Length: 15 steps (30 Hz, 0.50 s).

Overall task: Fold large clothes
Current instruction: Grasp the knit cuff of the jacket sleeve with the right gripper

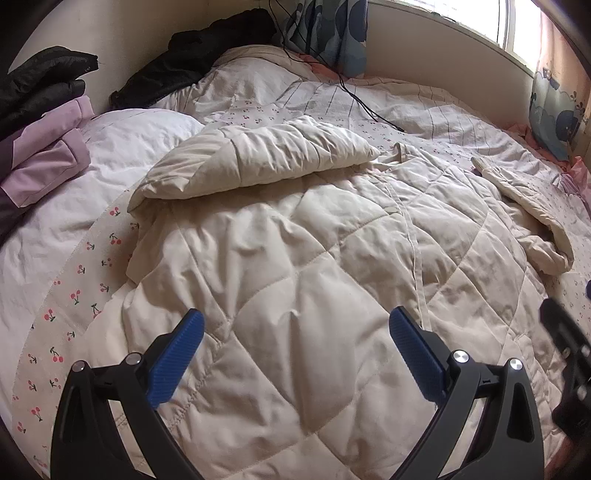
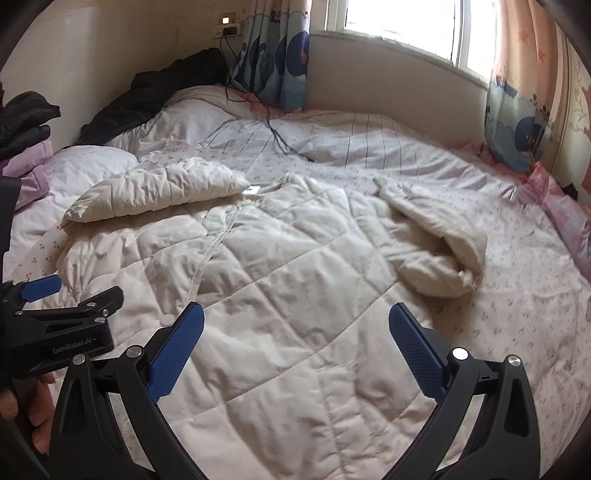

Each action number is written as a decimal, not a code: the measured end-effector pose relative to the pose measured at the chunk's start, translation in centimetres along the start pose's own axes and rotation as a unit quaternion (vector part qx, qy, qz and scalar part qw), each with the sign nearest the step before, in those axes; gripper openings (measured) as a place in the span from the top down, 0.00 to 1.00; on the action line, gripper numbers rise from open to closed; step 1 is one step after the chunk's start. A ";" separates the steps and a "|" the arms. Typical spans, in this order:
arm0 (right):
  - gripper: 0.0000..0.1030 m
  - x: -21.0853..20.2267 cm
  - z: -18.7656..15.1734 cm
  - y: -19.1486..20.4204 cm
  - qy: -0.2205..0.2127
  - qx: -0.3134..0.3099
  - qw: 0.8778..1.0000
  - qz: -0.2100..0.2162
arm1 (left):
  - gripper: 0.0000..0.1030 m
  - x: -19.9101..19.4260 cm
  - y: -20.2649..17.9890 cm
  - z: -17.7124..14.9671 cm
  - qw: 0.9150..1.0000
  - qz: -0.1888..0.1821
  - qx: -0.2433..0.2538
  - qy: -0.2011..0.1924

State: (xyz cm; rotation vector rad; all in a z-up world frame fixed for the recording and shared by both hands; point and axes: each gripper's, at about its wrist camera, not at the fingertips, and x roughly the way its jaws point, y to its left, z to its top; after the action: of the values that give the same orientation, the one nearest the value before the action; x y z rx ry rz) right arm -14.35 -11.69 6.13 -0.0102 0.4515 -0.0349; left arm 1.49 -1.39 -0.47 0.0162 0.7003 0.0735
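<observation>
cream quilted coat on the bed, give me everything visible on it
The cream quilted coat looks like padded, puffy fabric stitched in diamond panels, wrinkled. It lies spread flat on the cherry-print bedspread, front closure running down its middle. One sleeve is folded across near the collar; the other sleeve lies bunched, angled outward. Neither open tool grips it.

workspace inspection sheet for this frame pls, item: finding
Surface: bed with cherry-print cover, rumpled.
Job's things: cream quilted coat spread flat, front up; left sleeve lying out sideways, right sleeve bunched.
Clutter: lilac and black clothes piled at the left edge; black garment against the wall; white pillow.
Grippers: left gripper and right gripper both open above the coat's hem, holding nothing.
Cables: black cable trailing from the wall socket across the bed.
Surroundings: window, patterned curtains.
</observation>
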 end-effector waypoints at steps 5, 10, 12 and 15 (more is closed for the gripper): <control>0.06 4.6 6.0 -5.7 -0.001 -0.053 0.995 -0.084 | 0.07 0.3 0.7 1.0 0.999 -0.013 -0.028 0.013; 0.06 18.5 10.2 -9.6 0.159 -0.121 0.976 -0.090 | 0.07 1.0 0.0 1.1 0.999 -0.002 -0.002 0.033; 0.06 22.9 10.1 -11.1 0.202 -0.147 0.959 -0.131 | 0.07 1.4 -0.3 1.0 0.999 0.007 0.009 0.044; 0.06 26.0 9.6 -16.2 0.230 -0.111 0.947 -0.197 | 0.07 1.6 -0.2 0.9 0.999 0.011 0.012 0.051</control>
State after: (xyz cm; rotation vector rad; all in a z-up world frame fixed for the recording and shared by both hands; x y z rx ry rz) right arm 12.68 -28.76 3.69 -0.3200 0.9148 -0.3860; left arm 3.30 -1.47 -0.80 0.0442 0.8036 0.0871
